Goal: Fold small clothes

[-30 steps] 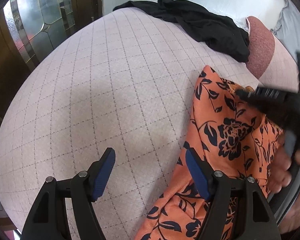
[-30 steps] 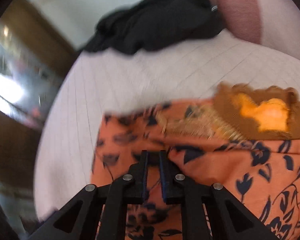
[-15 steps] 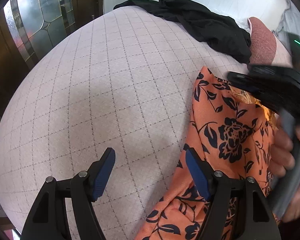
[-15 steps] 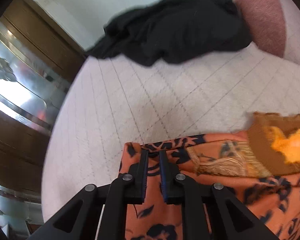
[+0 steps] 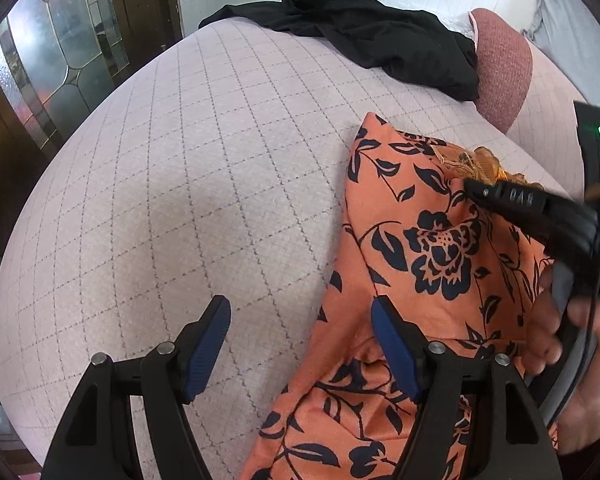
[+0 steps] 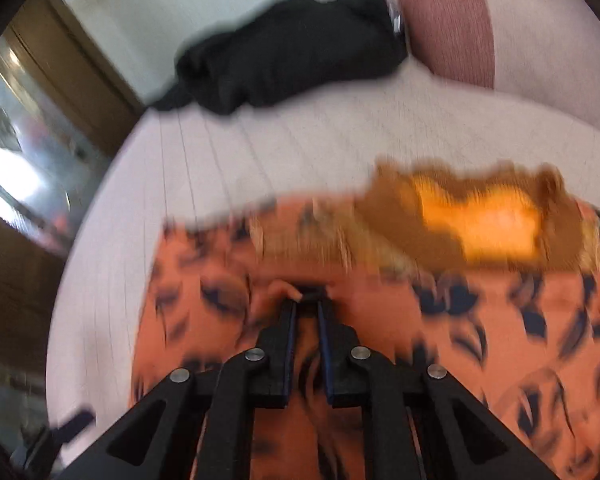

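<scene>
The left gripper hovers low with its blue-padded jaws spread wide and empty; the left edge of the orange cloth with a black flower print lies just under its right finger, bare pale pink checked bed cover under its left. The right gripper, seen blurred in its own view, has its jaws pressed nearly together, pinching a raised fold of that orange cloth; from the left view it reaches in slantwise from the right, the person's right hand wrapped round its handle. Beyond the jaws lie a crumpled black garment and a dusty-red cushion.
</scene>
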Demonstrator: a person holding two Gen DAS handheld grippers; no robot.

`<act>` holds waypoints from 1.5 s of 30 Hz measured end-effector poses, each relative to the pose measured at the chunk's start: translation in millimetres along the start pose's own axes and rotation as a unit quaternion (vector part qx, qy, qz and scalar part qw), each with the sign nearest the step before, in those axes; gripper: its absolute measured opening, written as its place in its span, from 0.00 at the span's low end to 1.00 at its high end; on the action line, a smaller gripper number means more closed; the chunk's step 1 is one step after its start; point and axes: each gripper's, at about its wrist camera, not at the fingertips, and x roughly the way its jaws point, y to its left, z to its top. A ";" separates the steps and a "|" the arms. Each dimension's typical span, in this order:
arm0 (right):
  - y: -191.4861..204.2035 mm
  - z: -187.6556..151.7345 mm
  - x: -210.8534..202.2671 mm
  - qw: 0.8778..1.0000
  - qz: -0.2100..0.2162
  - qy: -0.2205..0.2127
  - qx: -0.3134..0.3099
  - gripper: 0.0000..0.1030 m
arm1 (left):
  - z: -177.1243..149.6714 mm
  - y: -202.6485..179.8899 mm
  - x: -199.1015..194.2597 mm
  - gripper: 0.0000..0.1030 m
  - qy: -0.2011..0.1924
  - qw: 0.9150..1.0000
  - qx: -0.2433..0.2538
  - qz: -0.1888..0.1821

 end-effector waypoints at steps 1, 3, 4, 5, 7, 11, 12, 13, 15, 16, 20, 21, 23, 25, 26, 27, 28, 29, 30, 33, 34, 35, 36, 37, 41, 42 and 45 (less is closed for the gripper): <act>-2.0 3.4 0.4 1.000 0.001 0.001 0.008 0.13 | 1.1 -0.7 0.5 0.71 0.000 1.000 -0.001 0.000; -8.4 9.3 -6.6 0.999 0.019 0.013 0.045 0.13 | 2.5 -3.6 1.5 0.71 -0.002 1.000 -0.001 -0.004; -10.5 9.7 -16.0 0.998 0.030 0.004 0.049 0.13 | 3.5 -4.7 1.4 0.71 -0.003 1.000 0.000 -0.006; -11.6 8.5 -26.0 0.999 0.033 -0.010 0.041 0.13 | 4.6 -7.4 1.0 0.71 -0.005 1.000 0.002 -0.008; -17.5 2.3 -48.9 0.999 0.019 -0.025 0.016 0.13 | 4.2 -16.1 -0.1 0.71 -0.010 1.000 0.014 -0.013; -42.9 -18.7 -43.9 0.999 -0.018 -0.001 0.027 0.13 | 0.7 -37.4 8.5 0.71 -0.002 0.999 0.049 -0.009; -54.2 -25.3 -38.1 0.999 -0.039 0.016 0.031 0.13 | -0.8 -40.9 13.7 0.71 0.006 0.998 0.056 -0.006; -62.7 -31.6 -42.1 0.999 -0.019 0.002 0.038 0.13 | -2.4 -43.6 20.3 0.71 0.016 0.998 0.062 -0.002; -73.4 -38.6 -57.7 0.999 -0.012 -0.003 0.050 0.13 | -2.6 -43.5 28.7 0.79 0.021 0.998 0.057 0.001; -80.2 -42.0 -67.6 0.998 -0.013 -0.003 0.057 0.13 | -0.5 -41.8 28.9 0.80 0.021 0.999 0.050 0.003; -119.2 -58.4 -118.5 0.995 -0.056 -0.053 0.067 0.13 | 5.1 -39.2 24.0 0.80 0.008 0.999 0.040 0.005; -134.9 -62.1 -129.6 0.993 -0.067 -0.067 0.077 0.13 | 6.1 -41.3 21.5 0.80 -0.001 0.999 0.042 0.009; -172.6 -69.6 -140.7 0.987 -0.099 -0.067 0.104 0.13 | 6.0 -49.5 16.8 0.80 -0.016 0.998 0.053 0.010; -214.5 -82.4 -136.7 0.980 -0.140 -0.043 0.135 0.13 | 5.1 -59.4 19.7 0.80 -0.017 0.997 0.068 0.012; -224.6 -86.8 -138.6 0.982 -0.113 -0.052 0.145 0.13 | 4.0 -63.9 25.4 0.80 -0.009 0.997 0.079 0.019; -232.2 -90.8 -145.0 0.981 -0.086 -0.067 0.164 0.13 | 2.8 -68.0 30.8 0.80 -0.002 0.996 0.084 0.027; -233.7 -92.6 -151.3 0.979 -0.076 -0.066 0.179 0.13 | 1.6 -69.8 34.3 0.80 0.000 0.996 0.084 0.031; -231.8 -93.0 -154.5 0.979 -0.077 -0.062 0.179 0.13 | 2.1 -70.3 34.2 0.80 -0.004 0.996 0.081 0.029; -224.9 -94.6 -159.8 0.981 -0.078 -0.063 0.166 0.13 | 3.9 -71.5 32.8 0.80 -0.006 0.996 0.080 0.028; -208.5 -108.8 -169.9 0.986 -0.077 -0.076 0.123 0.13 | 3.0 -72.8 29.3 0.80 -0.019 0.995 0.088 0.035; -206.4 -116.6 -168.5 0.988 -0.078 -0.076 0.114 0.13 | 1.8 -73.8 32.1 0.80 -0.015 0.994 0.095 0.042; -207.5 -124.3 -163.8 0.989 -0.083 -0.069 0.105 0.13 | 1.7 -78.6 35.7 0.80 -0.011 0.994 0.100 0.046; -208.1 -131.4 -158.1 0.989 -0.088 -0.062 0.101 0.14 | -1.2 -76.9 34.0 0.80 -0.012 0.994 0.098 0.045; -209.1 -136.8 -157.0 0.990 -0.084 -0.072 0.092 0.14 | 0.2 -76.7 33.0 0.80 -0.011 0.995 0.092 0.042; -198.7 -134.9 -168.4 0.991 -0.072 -0.056 0.093 0.15 | -4.3 -72.8 20.5 0.80 -0.023 0.994 0.095 0.040; -193.4 -134.5 -174.0 0.993 -0.055 -0.059 0.090 0.15 | -5.7 -75.4 15.9 0.80 -0.028 0.994 0.101 0.039; -168.1 -136.4 -170.2 0.998 -0.003 -0.029 0.062 0.15 | -14.5 -80.6 -1.2 0.80 -0.045 0.990 0.129 0.017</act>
